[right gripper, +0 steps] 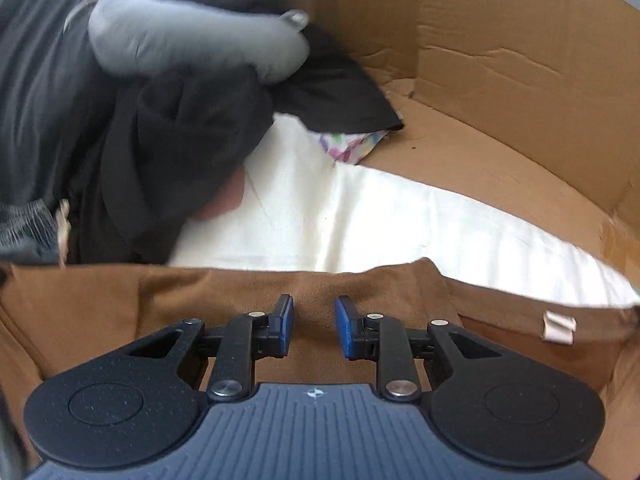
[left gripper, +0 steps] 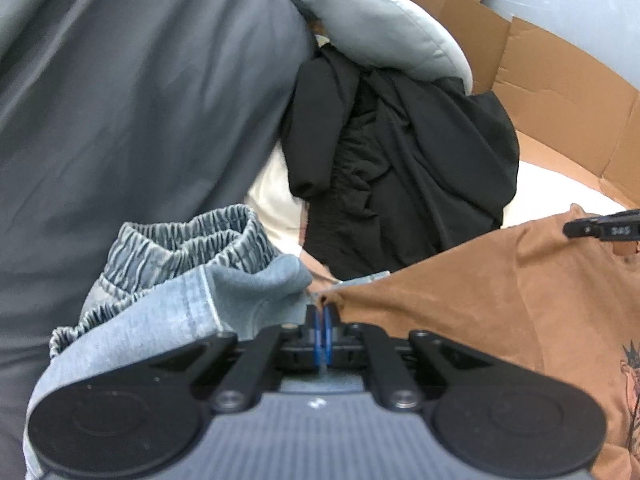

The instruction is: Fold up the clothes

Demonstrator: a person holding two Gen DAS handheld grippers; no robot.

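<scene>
A brown T-shirt [left gripper: 500, 300] with a printed graphic is stretched across the lower right of the left wrist view. My left gripper [left gripper: 323, 312] is shut on its corner edge, blue pads pressed together. The same brown shirt [right gripper: 240, 292] spreads under my right gripper [right gripper: 314, 320], which stands open above the cloth with nothing between its blue pads [right gripper: 286, 320]. A small pale label [right gripper: 558, 326] shows near the shirt's right edge. The tip of the right gripper [left gripper: 600, 230] shows at the far right of the left wrist view.
A heap of clothes lies behind: black garment [left gripper: 400, 160], grey padded piece [left gripper: 380, 20], dark grey fabric [left gripper: 140, 100], blue-grey elastic-waist garment [left gripper: 180, 248]. White cloth [right gripper: 340, 216] and a colourful piece [right gripper: 352, 146] lie on cardboard [right gripper: 500, 80] with raised walls.
</scene>
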